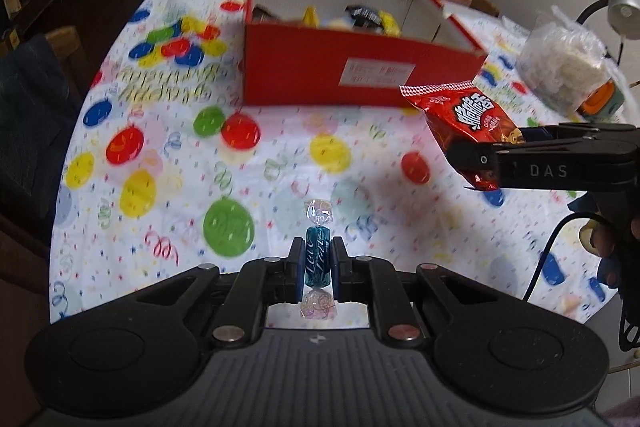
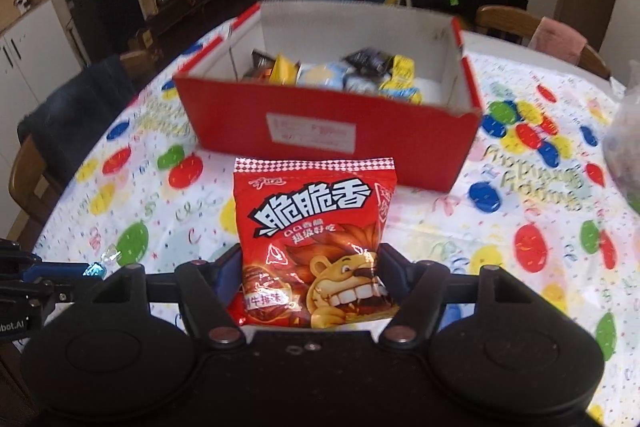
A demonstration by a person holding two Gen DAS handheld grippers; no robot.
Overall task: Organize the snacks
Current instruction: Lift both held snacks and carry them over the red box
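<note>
the left gripper [image 1: 317,269] is clamping narrow on a teal twist-wrapped candy [image 1: 317,259]; the right gripper [image 2: 310,281] is gripping, half-wide, a red foil snack bag [image 2: 314,227] above the balloon-print tablecloth [image 2: 500,247].

The candy [image 1: 318,259] is a teal twist-wrapped sweet with clear crinkled ends, held upright off the worktop between the left claw's pads. The bag [image 2: 316,247] is a red snack pack with bold white characters and a cartoon lion, upright and clear of the worktop in the right claw. The box [image 2: 328,135], red outside and white inside, stands open toward the worktop's far edge, part-filled with yellow, black and pale wrapped snacks [image 2: 340,75].
</note>
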